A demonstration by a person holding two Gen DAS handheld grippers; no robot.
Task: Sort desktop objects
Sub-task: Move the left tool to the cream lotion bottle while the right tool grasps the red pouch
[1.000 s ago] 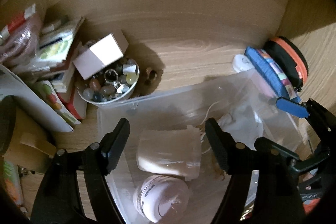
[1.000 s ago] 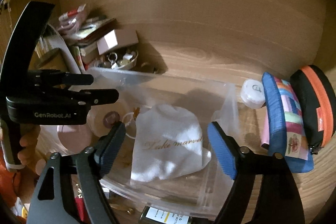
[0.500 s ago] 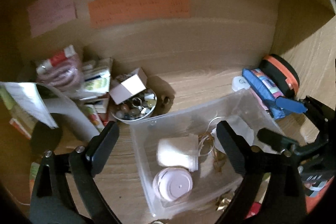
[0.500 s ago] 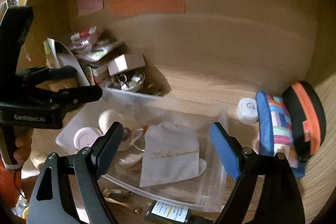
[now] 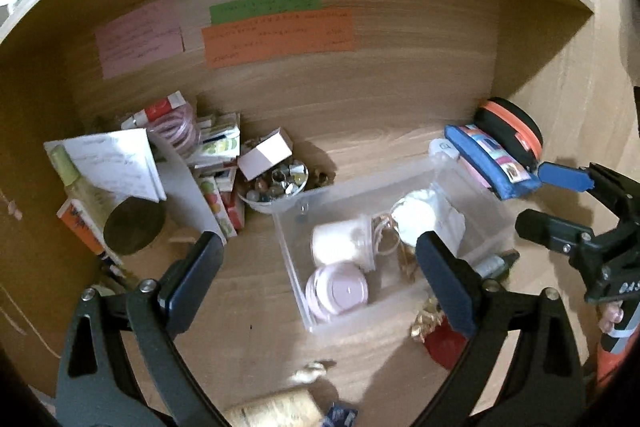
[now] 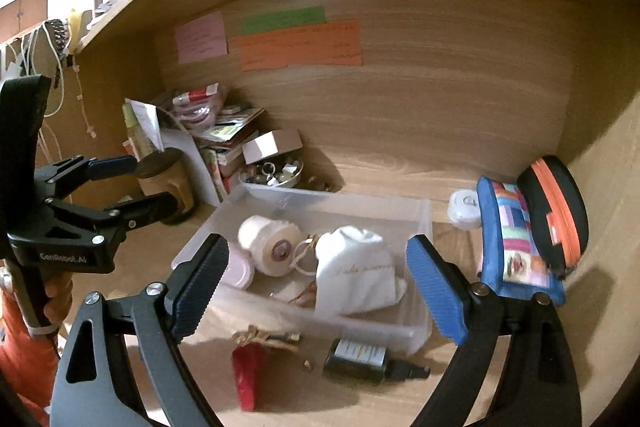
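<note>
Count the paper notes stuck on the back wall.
3: a pink note on the left, a green strip to its right, and an orange note directly under the green one. None appears hidden.

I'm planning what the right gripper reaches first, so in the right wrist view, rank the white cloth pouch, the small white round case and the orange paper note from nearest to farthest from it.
1. White cloth pouch: inside the clear plastic bin, between the open fingers of the right gripper.
2. Small white round case: on the desk beyond the bin's right corner.
3. Orange paper note: up on the back wall.
</note>
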